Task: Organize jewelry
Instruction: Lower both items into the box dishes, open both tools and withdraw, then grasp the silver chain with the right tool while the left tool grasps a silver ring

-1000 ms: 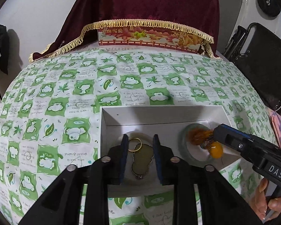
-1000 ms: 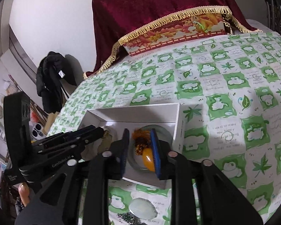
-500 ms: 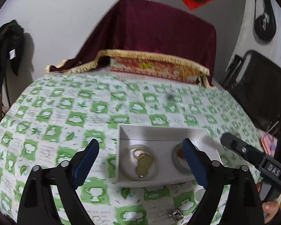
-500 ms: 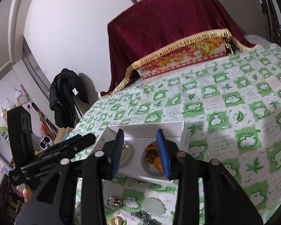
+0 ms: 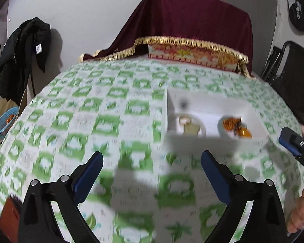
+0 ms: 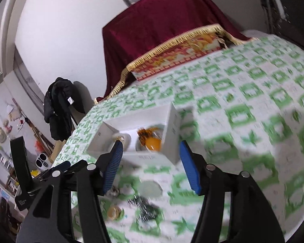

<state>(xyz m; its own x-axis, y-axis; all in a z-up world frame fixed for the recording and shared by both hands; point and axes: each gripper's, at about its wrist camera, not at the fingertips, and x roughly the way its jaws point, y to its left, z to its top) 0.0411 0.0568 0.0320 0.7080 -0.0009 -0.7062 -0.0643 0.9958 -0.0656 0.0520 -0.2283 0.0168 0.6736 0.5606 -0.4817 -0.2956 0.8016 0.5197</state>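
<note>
A white box (image 5: 212,101) sits on the green-and-white tablecloth (image 5: 103,121). It holds a gold ring and pendant (image 5: 187,124) on the left and an orange amber piece (image 5: 236,126) on the right. My left gripper (image 5: 152,168) is open and empty, pulled back in front of the box. My right gripper (image 6: 151,164) is open and empty, just short of the box (image 6: 172,121). Loose jewelry lies on the cloth near it: a pale green stone (image 6: 150,189), a dark chain (image 6: 146,208), a small ring piece (image 6: 114,211).
A maroon gold-fringed cloth (image 5: 192,22) covers a raised stand at the table's far edge. A black chair (image 5: 291,77) stands at the right. A black jacket (image 5: 20,56) hangs at the left, with a blue basket (image 5: 4,123) on the floor.
Both grippers have opened wide and drawn back from the box, leaving the ring and pendant and the amber piece inside. Both views are blurred by motion.
</note>
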